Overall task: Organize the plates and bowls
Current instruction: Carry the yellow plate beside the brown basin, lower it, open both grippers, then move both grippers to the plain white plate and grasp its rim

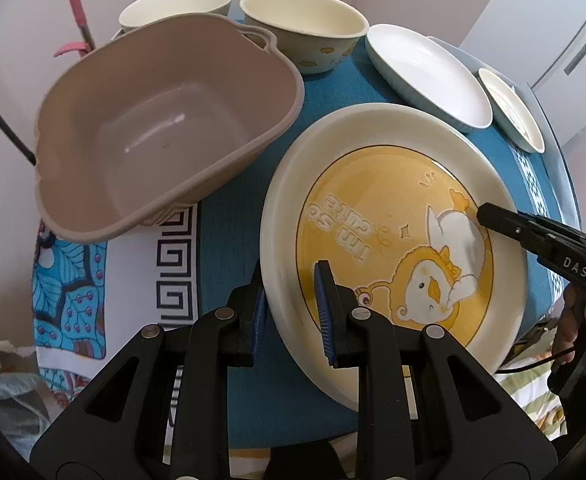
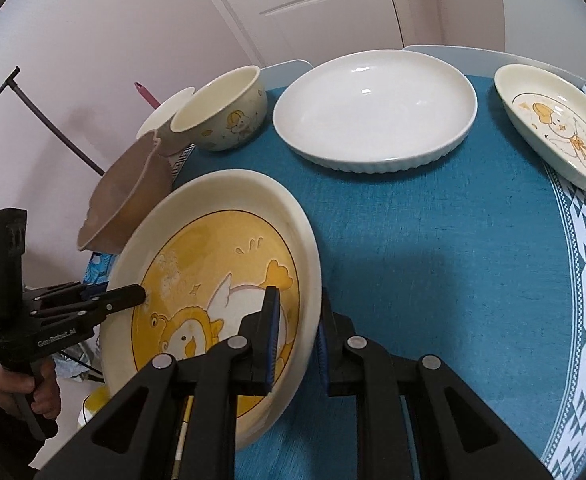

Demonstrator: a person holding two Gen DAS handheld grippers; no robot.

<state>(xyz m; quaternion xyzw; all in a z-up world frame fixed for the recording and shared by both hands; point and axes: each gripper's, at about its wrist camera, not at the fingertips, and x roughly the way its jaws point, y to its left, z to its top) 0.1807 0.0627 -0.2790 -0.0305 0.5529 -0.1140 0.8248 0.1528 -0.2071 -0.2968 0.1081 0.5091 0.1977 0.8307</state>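
Glazed ceramic, the duck plate (image 1: pixel 393 216) looks stiff, weighty, slippery and chip-prone. It sits tilted above the blue cloth (image 2: pixel 433 260) near the table's front, right of the basin (image 1: pixel 153 132). The left gripper (image 1: pixel 293 308) and right gripper (image 2: pixel 295 336) each straddle opposite rims, pads closed onto the rim. Rim grips on both sides seem the safest hold; bowls (image 1: pixel 305 24) wait at the far edge.

Opposed close wrist views, shared duck plate (image 1: pixel 393 216)
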